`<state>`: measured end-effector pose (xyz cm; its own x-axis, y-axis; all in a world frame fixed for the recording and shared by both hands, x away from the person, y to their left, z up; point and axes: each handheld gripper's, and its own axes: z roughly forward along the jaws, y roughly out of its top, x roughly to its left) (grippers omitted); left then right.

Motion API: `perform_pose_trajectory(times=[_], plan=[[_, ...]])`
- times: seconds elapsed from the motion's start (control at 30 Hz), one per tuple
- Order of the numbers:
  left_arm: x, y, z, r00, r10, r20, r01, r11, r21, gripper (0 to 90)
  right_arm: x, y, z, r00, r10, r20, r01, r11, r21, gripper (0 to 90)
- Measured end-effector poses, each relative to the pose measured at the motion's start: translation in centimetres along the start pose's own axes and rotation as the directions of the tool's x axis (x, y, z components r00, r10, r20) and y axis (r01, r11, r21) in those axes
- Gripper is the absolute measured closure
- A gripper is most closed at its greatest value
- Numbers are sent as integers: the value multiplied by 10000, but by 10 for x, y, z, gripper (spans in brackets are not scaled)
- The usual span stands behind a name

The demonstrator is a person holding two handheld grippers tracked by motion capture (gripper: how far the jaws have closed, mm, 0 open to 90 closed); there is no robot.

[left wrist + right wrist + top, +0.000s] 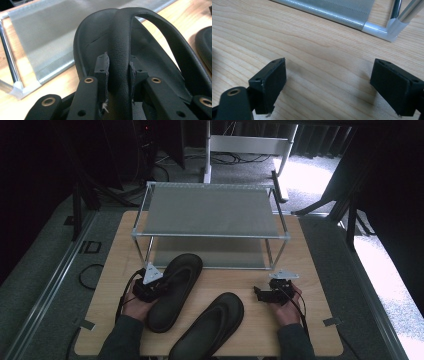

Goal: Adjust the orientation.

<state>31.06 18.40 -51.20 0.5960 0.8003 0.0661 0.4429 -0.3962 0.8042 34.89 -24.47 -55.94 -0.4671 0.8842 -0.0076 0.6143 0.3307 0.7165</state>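
left gripper [119, 75] clamped on the strap of the left sandal [175, 290], lying on the wooden table [310, 320] just near of the metal rack [210, 210]. second sandal [210, 327] nearer, to its right. right gripper [329, 87] wide open, holding nothing, above bare wood right of the sandals.
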Motion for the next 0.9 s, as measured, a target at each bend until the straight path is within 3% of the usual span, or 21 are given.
perform_pose_trajectory(times=[0.67,0.77,0.9], plan=[[3,24,30,9995,-120,-289,111,9994,-320,743,-1,0,0,9999,-67,-89,67,10000,-7,142],[3,26,38,9995,-79,-295,71,9996,-265,743,-2,2,-3,10000,55,59,-55,10000,31,299],[4,29,47,9993,-160,-342,151,9995,-278,744,-3,3,-6,9994,235,267,-237,9997,96,425]])
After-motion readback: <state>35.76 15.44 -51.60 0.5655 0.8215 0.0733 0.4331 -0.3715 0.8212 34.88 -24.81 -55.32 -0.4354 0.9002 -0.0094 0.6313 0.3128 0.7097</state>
